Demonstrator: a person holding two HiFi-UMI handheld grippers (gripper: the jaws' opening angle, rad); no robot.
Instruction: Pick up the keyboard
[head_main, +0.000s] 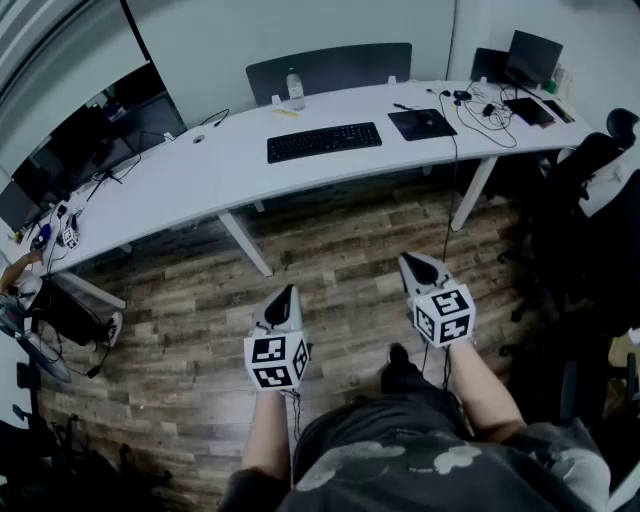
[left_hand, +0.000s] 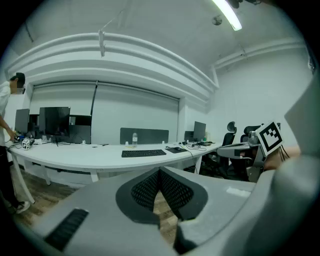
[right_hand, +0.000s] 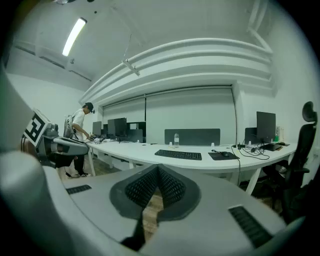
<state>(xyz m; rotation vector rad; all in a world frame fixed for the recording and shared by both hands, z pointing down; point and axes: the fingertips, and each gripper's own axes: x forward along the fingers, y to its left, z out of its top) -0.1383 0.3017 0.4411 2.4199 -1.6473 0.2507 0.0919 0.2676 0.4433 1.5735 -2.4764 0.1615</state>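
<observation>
Evidently no reach has started: the left gripper (head_main: 286, 292) hangs above the wooden floor (head_main: 190, 300), jaws pressed together on nothing; the keyboard (head_main: 323, 141) lies well ahead on the white desk (head_main: 350, 108); the right gripper (head_main: 416, 264), likewise closed and empty, probably rests low until the person steps closer

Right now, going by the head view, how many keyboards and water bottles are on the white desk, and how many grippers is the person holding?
keyboard: 1
water bottle: 1
grippers: 2 (left gripper, right gripper)
Total: 4
</observation>
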